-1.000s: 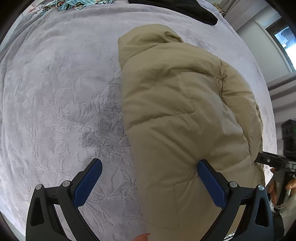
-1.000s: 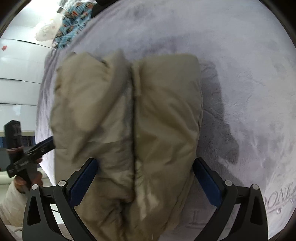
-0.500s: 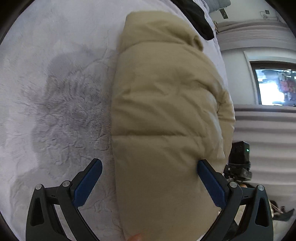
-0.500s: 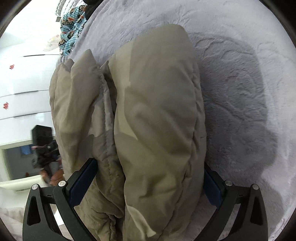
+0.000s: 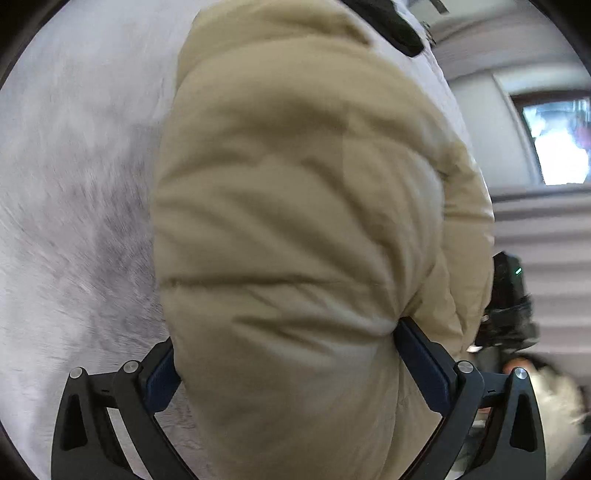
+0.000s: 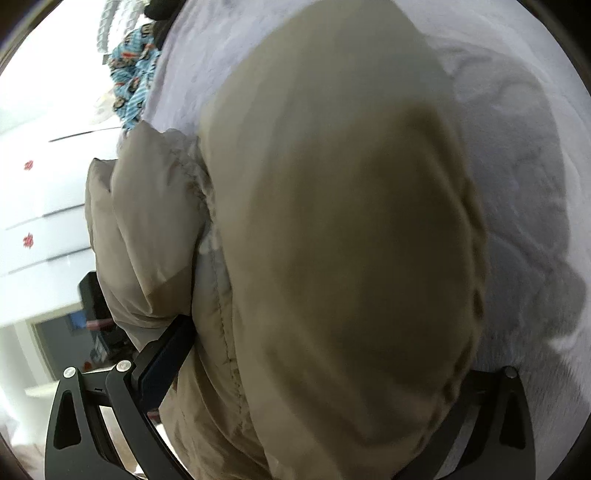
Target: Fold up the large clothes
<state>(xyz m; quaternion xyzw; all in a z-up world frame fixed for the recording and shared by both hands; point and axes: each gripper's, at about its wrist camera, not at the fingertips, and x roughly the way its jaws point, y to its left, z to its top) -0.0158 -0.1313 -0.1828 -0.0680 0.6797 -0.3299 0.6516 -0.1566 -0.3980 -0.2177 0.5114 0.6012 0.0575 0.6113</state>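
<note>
Left wrist: our left gripper pinches the beige puffer jacket over the grey bedspread | right gripper seemingly clamps its other bulge, far pad hidden | risk: slick padding squirts out, fold springs open.

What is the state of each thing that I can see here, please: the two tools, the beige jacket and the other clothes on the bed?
Left tool: shut on the beige puffer jacket.
Right tool: shut on the same jacket.
Beige puffer jacket: folded lengthwise, bunched between both tools.
Grey blanket: spread on the bed.
Blue patterned cloth: crumpled at the far edge.
Black garment: lying beyond the jacket.
</note>
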